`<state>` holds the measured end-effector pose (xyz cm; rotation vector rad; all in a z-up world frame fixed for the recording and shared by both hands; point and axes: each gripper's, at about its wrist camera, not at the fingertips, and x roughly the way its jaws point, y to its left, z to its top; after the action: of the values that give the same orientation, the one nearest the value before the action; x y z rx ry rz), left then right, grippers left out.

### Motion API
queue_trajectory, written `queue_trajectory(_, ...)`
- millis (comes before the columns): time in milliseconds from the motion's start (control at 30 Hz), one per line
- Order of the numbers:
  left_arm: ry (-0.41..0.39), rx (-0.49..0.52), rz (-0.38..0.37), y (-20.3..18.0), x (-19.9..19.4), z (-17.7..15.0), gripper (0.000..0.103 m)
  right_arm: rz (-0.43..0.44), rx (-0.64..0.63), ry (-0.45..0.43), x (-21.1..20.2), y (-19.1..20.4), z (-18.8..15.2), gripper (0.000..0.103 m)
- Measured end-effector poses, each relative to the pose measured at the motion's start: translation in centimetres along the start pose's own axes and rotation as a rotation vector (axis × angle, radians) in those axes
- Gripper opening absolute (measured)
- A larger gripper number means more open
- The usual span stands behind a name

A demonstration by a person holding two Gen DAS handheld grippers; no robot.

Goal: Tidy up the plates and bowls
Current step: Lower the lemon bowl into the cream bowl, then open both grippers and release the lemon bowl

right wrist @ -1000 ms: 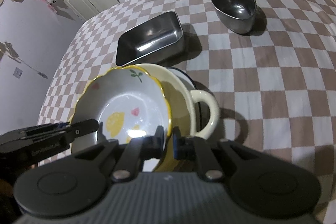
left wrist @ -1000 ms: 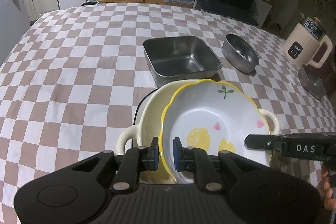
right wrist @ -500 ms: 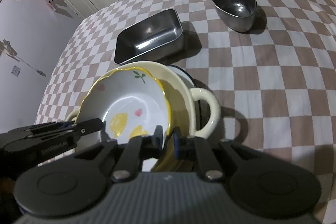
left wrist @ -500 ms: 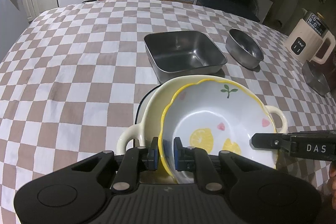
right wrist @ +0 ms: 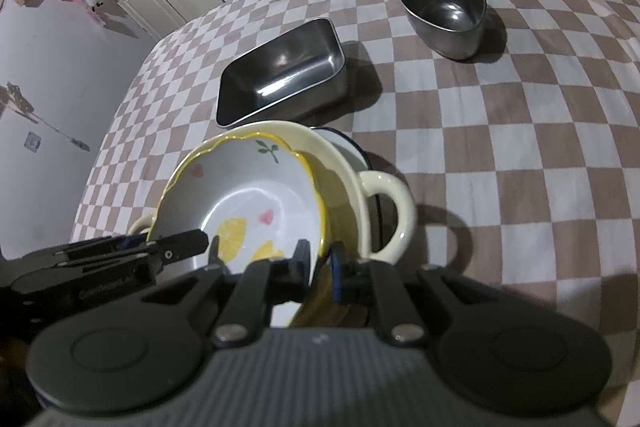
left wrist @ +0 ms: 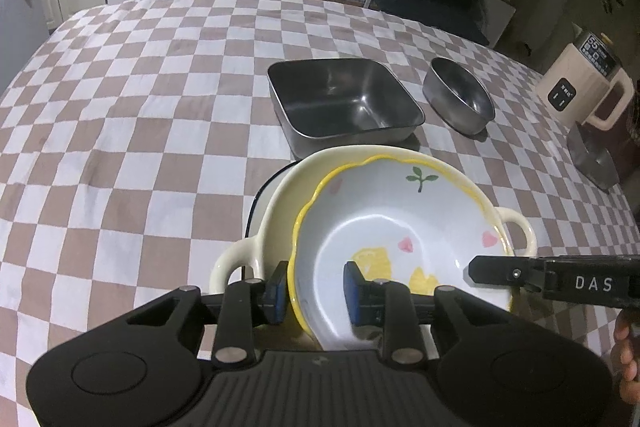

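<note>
left wrist view: left gripper point(left wrist: 316, 287) fingers have just been opening; they straddle the near rim of the lemon bowl point(left wrist: 400, 239), the right pad clear of it. bowl sits tilted inside the cream handled dish point(left wrist: 280, 211) just ahead. square steel pan point(left wrist: 344, 107) and steel bowl point(left wrist: 460, 99) further ahead on the counter point(left wrist: 120, 127).

right wrist view: right gripper point(right wrist: 320, 263) fingers nearly closed, pinching the lemon bowl's point(right wrist: 248, 195) right rim.

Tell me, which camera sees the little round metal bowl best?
The right wrist view: the round metal bowl sits high and unblocked, showing its inside and outer wall. In the left wrist view the same bowl looks smaller, far right.
</note>
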<state>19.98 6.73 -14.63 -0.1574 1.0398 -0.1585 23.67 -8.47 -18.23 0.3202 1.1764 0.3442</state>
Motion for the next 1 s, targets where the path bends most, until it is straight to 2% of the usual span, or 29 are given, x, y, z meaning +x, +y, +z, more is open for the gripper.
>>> queue_trajectory(233, -0.067, -0.017, -0.009, 0.3, -1.9, 0.3, 0.029, 0.005, 0.003, -0.021, -0.4, 0.3, 0.3, 0.019)
queue_trajectory(600, -0.043, 0.001, -0.004, 0.2, -1.8, 0.1, 0.029, -0.009, -0.022, -0.018, -0.3, 0.5, 0.2, 0.021)
queue_trajectory(1000, -0.049, 0.009, 0.002, 0.1, -2.4, -0.4, 0.031, -0.009, -0.069, -0.036, -1.6, 1.0, -0.2, 0.03)
